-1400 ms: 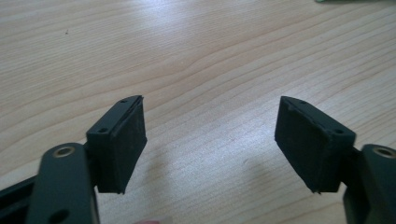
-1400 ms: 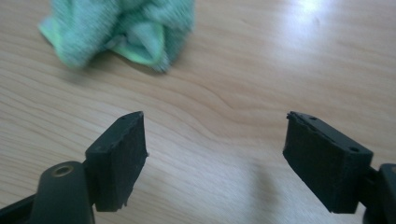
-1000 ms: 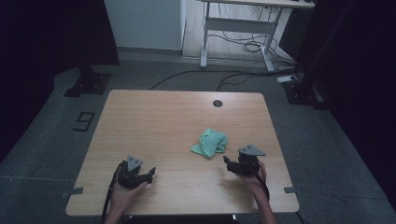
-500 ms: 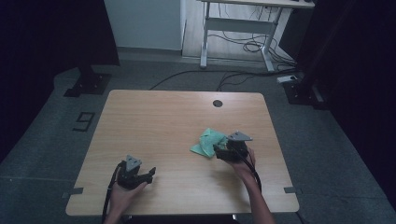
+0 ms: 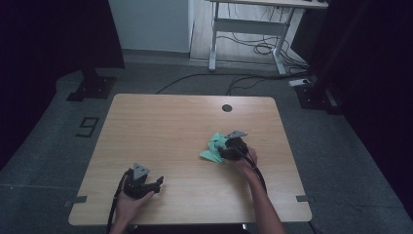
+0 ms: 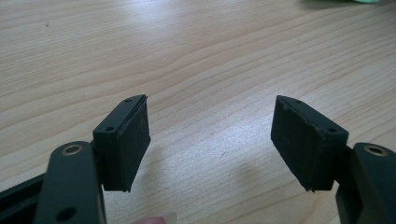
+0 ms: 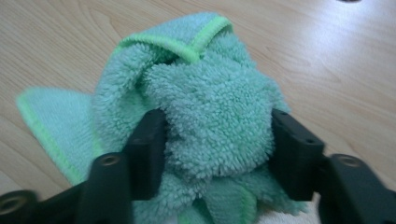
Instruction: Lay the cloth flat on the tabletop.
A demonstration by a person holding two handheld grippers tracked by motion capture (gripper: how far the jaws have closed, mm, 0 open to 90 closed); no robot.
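Here a bunched fold of the green cloth (image 7: 210, 121) is bracketed squarely between the right gripper (image 7: 212, 154) jaws, which have just been closing and now press its sides; the left gripper (image 6: 210, 140), wide and empty, is kept well apart.

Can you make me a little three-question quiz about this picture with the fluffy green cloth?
1. True or false: the green cloth lies flat and smooth on the table.
2. Which gripper has the cloth between its jaws?
3. The left gripper is: A) open with nothing in it, B) shut on a cup.

Key:
1. False, it is bunched up.
2. The right gripper.
3. A.
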